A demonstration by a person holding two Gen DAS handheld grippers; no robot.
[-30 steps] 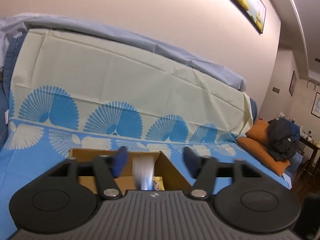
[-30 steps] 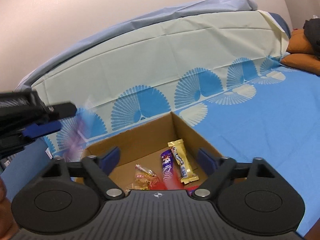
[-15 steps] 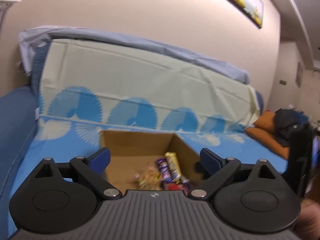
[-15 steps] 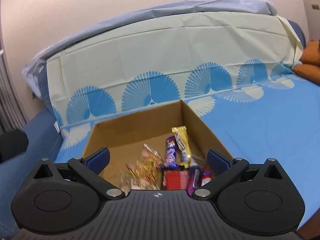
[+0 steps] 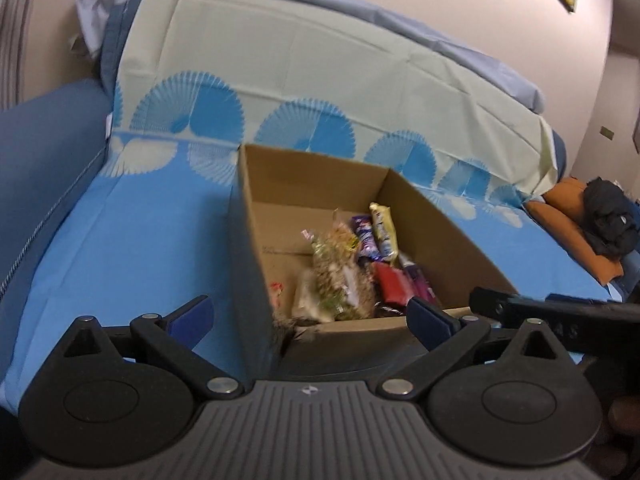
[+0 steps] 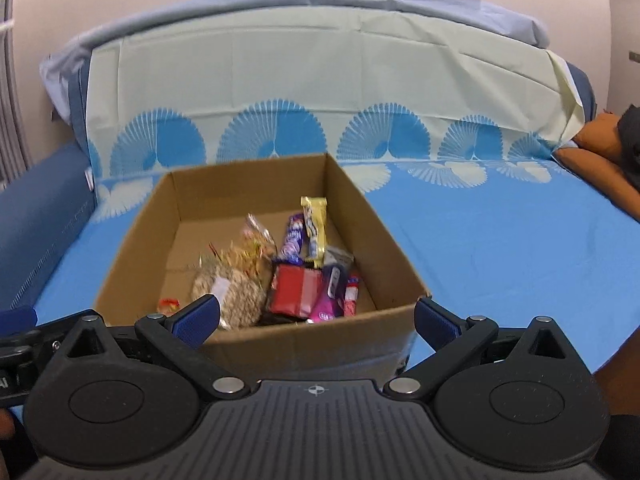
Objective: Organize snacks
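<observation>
On a bed covered with a blue fan-print sheet (image 6: 500,240) sits one open cardboard box (image 6: 224,184), flaps out of sight, holding the snacks.

Count inside the box, right wrist view:
- one yellow-wrapped bar (image 6: 315,226), lying lengthwise toward the far wall;
- one purple-wrapped bar (image 6: 293,239) just beside it on the left, touching;
- one clear bag of brownish puffed snack (image 6: 230,294), with a white label;
- one crinkled clear packet of golden snack (image 6: 256,246) behind that bag;
- one red packet (image 6: 296,292), near the middle;
- one pink-and-purple packet (image 6: 330,300) to its right, overlapping it;
- one small red-and-white tube-shaped sweet (image 6: 351,300) at the right edge of the pile;
- one small red-orange wrapper (image 6: 169,305), alone near the left wall.
More items may lie under the pile; cannot tell.

Left gripper (image 5: 310,322): both blue pads spread wide, nothing between them but the near left corner of the box below. Right gripper (image 6: 318,322): pads equally wide apart, empty, above the box's near wall.

Also seen: one orange cushion (image 5: 568,220) at the right with one dark garment (image 5: 608,216) on it.
</observation>
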